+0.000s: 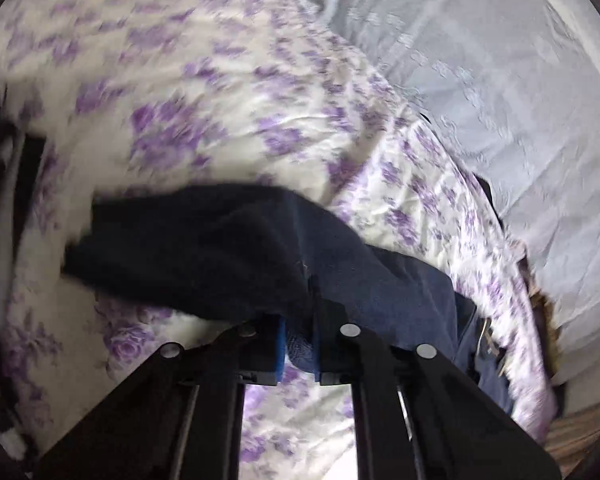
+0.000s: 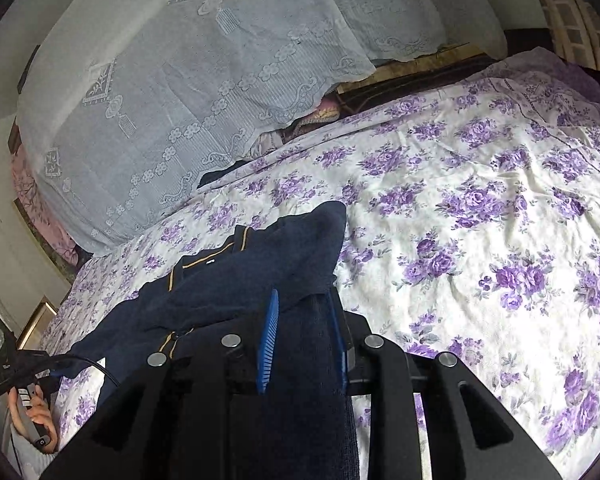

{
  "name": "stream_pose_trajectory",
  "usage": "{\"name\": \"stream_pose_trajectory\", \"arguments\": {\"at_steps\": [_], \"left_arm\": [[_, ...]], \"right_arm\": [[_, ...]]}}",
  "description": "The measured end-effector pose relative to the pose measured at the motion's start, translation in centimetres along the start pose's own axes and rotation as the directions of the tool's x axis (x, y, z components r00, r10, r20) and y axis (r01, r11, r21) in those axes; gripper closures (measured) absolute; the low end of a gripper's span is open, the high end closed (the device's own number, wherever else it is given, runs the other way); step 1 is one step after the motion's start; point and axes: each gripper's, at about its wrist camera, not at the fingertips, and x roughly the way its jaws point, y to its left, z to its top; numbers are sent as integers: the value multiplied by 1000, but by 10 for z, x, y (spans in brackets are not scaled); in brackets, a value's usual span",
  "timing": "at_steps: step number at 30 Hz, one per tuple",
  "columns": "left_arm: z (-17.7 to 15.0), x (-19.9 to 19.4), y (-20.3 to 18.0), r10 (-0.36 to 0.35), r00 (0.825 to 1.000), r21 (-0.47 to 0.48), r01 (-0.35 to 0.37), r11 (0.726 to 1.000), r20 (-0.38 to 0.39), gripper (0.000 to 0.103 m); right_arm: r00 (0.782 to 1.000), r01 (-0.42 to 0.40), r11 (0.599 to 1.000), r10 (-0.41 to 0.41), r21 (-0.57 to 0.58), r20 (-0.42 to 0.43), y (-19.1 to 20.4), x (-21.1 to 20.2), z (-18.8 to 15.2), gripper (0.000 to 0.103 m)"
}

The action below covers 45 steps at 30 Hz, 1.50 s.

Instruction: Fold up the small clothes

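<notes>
Pinching the navy garment [image 1: 228,248] on the bed [image 1: 204,92], the left hand-held gripper [image 1: 298,344] is clenched on its edge, while the right hand-held gripper [image 2: 304,340] straddles cloth, grip unclear, probably to fold.

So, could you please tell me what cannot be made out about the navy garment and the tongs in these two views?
- Left wrist view: the navy garment is smeared by motion blur; its shape and edges are unclear.
- Left wrist view: the left tongs pinch cloth, and its folds hide the tips.
- Right wrist view: cloth draped over the right tongs hides whether the pads press it.
- Right wrist view: the garment's near end is cut off behind the tongs' frame.
</notes>
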Motion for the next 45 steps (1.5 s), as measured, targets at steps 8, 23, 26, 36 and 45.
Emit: {"name": "stream_pose_trajectory", "arguments": {"at_steps": [8,23,26,36,45], "left_arm": [[2,-27,-66,43,997,214,-56,975,63,95],[-47,-43,-217,-48,996,536,-3,844,81,95],[-65,-41,-242,-58,995,579,2,815,77,95],[-129,-22,-317,-88,996,707,52,705,14,95],[-222,56,-355,48,997,837,18,546,-52,92]], "right_arm": [[1000,-8,1000,8,-4,24,6,-7,-1,77],[992,13,996,-24,88,122,-14,-28,19,71],[992,4,994,-17,110,121,-18,-29,20,71],[989,4,984,-30,176,147,-35,-36,28,70],[989,15,983,-41,185,140,-40,-32,29,70]]}}
